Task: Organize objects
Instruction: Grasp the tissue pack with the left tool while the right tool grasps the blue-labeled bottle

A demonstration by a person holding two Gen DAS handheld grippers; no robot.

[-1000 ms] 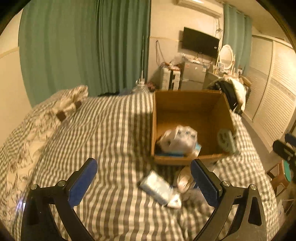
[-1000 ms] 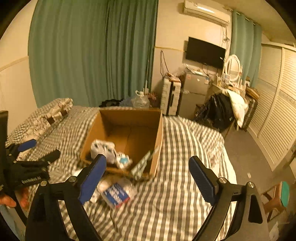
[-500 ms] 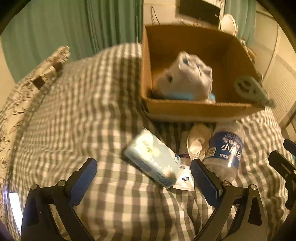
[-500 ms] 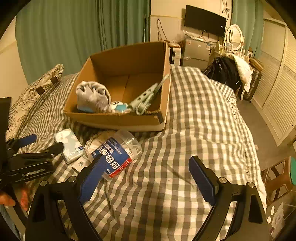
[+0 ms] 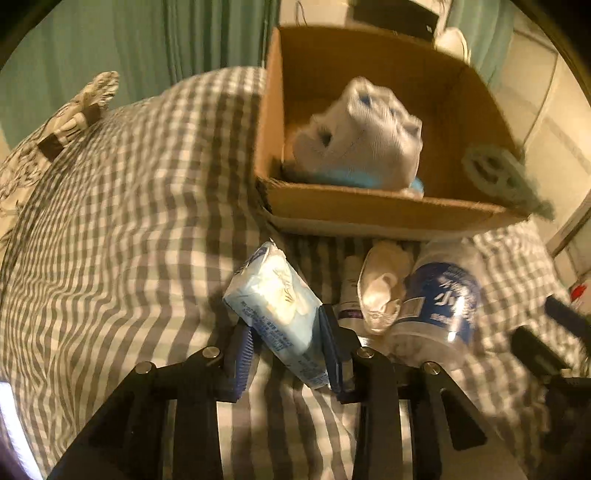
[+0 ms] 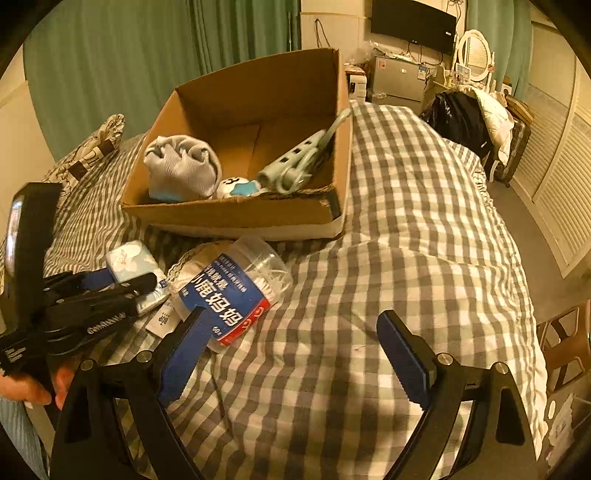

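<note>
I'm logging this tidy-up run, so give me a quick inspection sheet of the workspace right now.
Surface: checked bedspread, rumpled.
Job's things: tissue pack, cotton-swab jar and a white cloth lie before the cardboard box; grey glove and green clip inside.
Clutter: small label tag.
Grippers: left gripper has just closed on the tissue pack; right gripper open, empty.
Cables: wall wires, far.
Surroundings: green curtains, TV.

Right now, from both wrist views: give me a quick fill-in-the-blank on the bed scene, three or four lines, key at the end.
1. The left gripper has just been closing its fingers on the ___ pack.
2. The right gripper is ___, holding nothing.
3. The rolled grey socks lie inside the cardboard ___.
4. The swab jar lies on its ___ on the bed.

Missing: tissue; open; box; side
</note>
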